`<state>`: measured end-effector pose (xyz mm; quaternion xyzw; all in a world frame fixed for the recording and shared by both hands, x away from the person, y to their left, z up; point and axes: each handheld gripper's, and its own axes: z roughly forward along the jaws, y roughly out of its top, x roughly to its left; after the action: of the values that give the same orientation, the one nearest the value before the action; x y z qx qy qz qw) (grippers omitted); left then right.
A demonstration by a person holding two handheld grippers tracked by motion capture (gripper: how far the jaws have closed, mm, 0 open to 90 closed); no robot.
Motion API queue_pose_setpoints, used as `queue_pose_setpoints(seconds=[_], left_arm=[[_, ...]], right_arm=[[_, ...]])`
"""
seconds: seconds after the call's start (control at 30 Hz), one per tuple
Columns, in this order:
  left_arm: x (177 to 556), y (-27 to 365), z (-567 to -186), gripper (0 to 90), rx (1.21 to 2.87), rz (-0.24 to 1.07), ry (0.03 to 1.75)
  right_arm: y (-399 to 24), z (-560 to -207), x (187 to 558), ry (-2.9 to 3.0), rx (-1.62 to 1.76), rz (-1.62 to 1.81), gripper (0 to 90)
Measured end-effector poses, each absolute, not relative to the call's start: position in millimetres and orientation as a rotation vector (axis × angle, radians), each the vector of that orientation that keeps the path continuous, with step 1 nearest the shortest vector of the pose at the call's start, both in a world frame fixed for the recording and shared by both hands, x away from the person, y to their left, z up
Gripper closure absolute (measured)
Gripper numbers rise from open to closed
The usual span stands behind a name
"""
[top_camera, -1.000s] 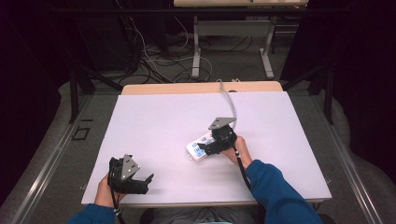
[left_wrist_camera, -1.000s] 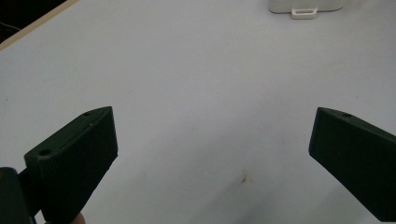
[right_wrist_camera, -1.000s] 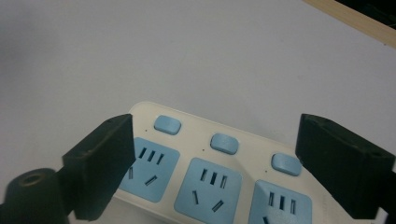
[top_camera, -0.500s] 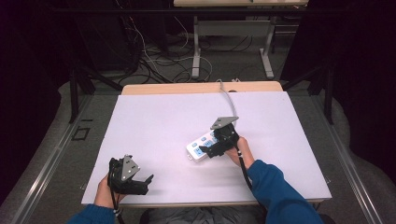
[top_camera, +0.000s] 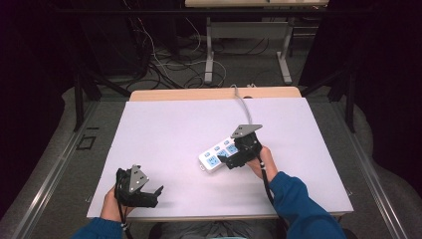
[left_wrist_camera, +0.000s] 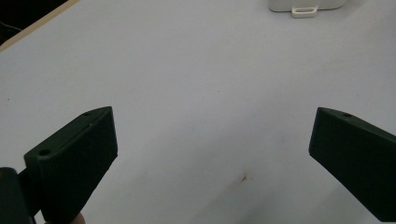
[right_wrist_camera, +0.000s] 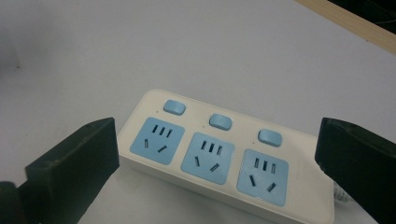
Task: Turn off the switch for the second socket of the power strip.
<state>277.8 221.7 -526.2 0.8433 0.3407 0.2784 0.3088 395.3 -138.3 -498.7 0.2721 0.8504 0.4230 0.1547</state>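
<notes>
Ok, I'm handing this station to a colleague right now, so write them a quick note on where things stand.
Right gripper: jaws wide open, just been opening, nothing clamped; it hangs above the power strip.
Left gripper: open, holds nothing, at the table's near left edge.
Power strip: flat on the table, right of centre, three blue sockets, nothing plugged in, its cable running to the far edge.
Done: strip let go, it seems.
Left: unclear; no plug in sight.

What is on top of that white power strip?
The power strip carries three blue socket panels, each with a blue switch beside it, all without plugs. The open right gripper hangs over its cord end in the high view, covering where the cord joins it.
</notes>
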Motion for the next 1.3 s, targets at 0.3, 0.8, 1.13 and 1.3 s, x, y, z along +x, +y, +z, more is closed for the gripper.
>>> queue_pose_setpoints(seconds=[0.3,0.8,1.13,1.3], left_arm=[[277,222,-527,1.0,2.215,0.740,0.901],[276,221,-526,1.0,2.219,0.745,0.901],[277,221,-526,1.0,2.216,0.755,0.902],[278,221,-527,1.0,2.219,0.744,0.902]], right_arm=[[-158,-488,378,2.415,0.766,1.207,0.0],[-193,-485,353,2.369,0.796,1.191,0.0],[-216,-488,338,2.366,0.816,1.149,0.0],[-222,-491,331,2.362,0.795,1.123,0.0]])
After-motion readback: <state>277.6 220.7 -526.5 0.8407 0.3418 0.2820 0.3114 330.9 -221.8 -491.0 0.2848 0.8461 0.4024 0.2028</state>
